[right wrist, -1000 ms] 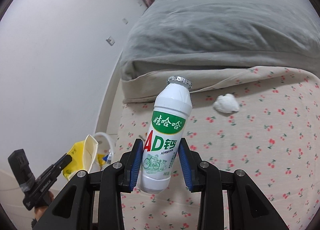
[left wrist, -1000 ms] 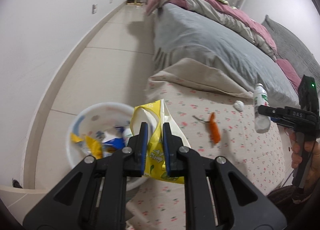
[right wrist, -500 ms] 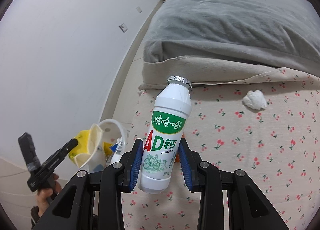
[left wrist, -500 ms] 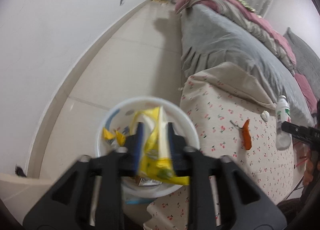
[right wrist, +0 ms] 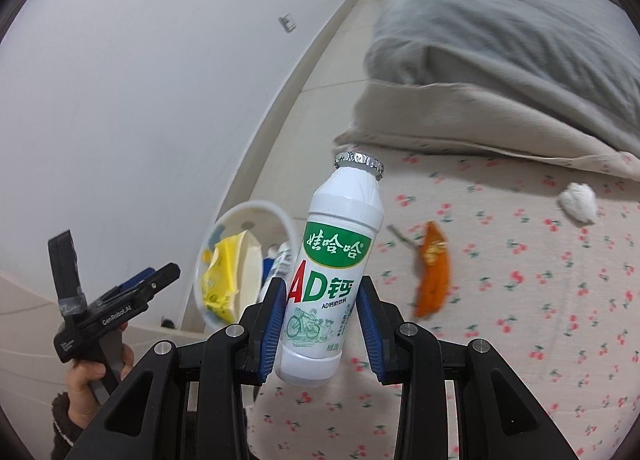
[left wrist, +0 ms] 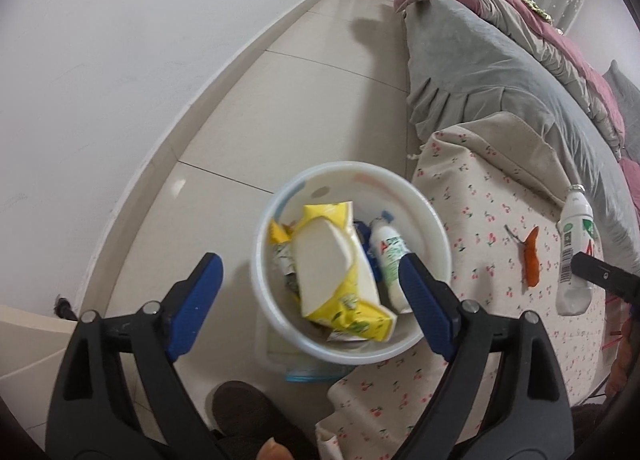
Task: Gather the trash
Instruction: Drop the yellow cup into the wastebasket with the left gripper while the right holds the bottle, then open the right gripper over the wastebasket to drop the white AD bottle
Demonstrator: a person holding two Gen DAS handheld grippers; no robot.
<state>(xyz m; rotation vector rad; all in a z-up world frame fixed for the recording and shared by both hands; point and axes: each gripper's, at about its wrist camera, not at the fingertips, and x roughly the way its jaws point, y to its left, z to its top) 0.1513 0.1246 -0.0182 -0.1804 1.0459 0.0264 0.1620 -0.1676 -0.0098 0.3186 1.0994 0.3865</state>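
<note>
- The right gripper [right wrist: 320, 320] has its blue pads clamped on the lower label part of the white drink bottle [right wrist: 334, 268], holding it upright over the cherry-print cover [right wrist: 520, 320], just right of the white bin [left wrist: 434, 220].
- That bottle looks like thin, light plastic with a foil cap. I'd guess it's slick and a bit squashy, so the straight lower body is the right spot to hold, not the tapered shoulder.
- The left gripper [left wrist: 312, 292] hangs over the bin with fingers wide apart and nothing between them.
- The yellow wrapper [left wrist: 340, 268] lies in the bin. It's soft, crinkly and basically weightless, so pinch an edge if it ever needs moving.
- Bottle count: two, one held and a second bottle [left wrist: 390, 260] lying in the bin beside the wrapper.
- Still out on the cover: one orange wrapper scrap [right wrist: 434, 272] to the right of the held bottle and one white crumpled tissue [right wrist: 578, 200] farther right and back. Both look floppy and light, so grab them from above in the middle.
- There are other bits under the yellow wrapper, but I can't count them.
</note>
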